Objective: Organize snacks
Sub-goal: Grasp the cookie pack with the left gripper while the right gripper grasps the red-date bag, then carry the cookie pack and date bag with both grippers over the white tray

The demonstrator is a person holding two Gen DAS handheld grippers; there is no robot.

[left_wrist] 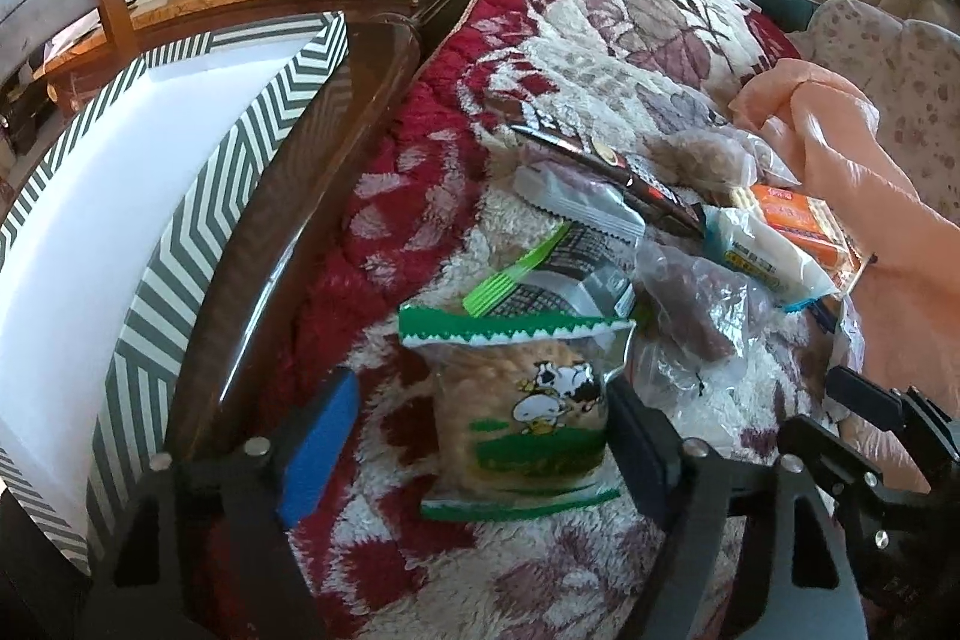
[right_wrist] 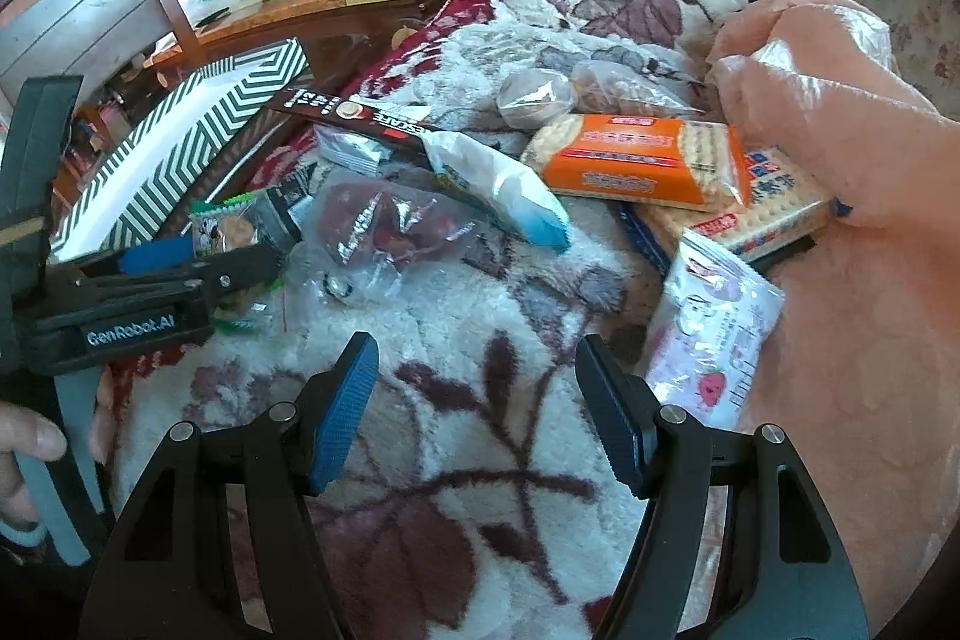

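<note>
In the left wrist view, our left gripper [left_wrist: 480,442] stands spread around a green cow-print snack bag [left_wrist: 528,412] lying on the flowered blanket [left_wrist: 600,16], the striped box [left_wrist: 198,196] close on the left.

In the right wrist view, our right gripper [right_wrist: 480,412] hangs spread over bare blanket, an orange cracker pack [right_wrist: 642,160] lying farther ahead.
</note>
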